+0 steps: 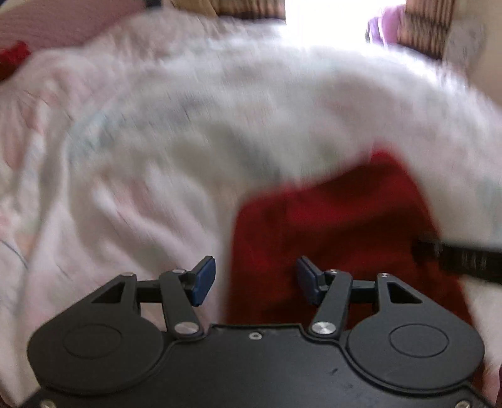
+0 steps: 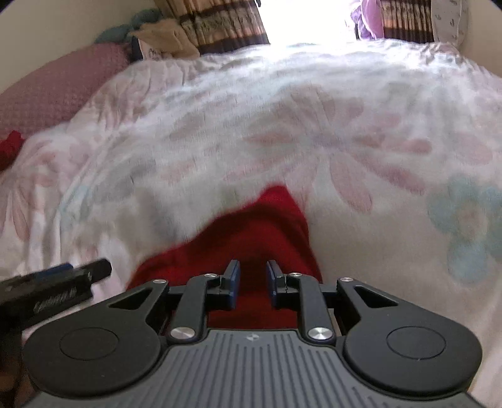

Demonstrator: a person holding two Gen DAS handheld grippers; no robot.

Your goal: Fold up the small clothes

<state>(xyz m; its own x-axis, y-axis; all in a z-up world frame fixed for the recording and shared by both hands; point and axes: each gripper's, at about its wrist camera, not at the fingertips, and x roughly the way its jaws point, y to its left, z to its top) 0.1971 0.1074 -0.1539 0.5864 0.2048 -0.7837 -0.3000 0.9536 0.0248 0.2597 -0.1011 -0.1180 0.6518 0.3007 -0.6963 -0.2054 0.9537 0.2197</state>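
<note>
Over the flowered bedspread (image 1: 131,175), the left wrist view is blurred: the left gripper (image 1: 255,281) has its blue pads spread wide with nothing pinched, the red garment (image 1: 339,226) lying just beyond and under the right pad. From the right wrist, the right gripper (image 2: 253,284) shows a narrow gap over that red cloth; whether it pinches fabric, I cannot tell. No containers show.

Floral bedspread (image 2: 345,150), bright curtained window (image 2: 307,22)
</note>
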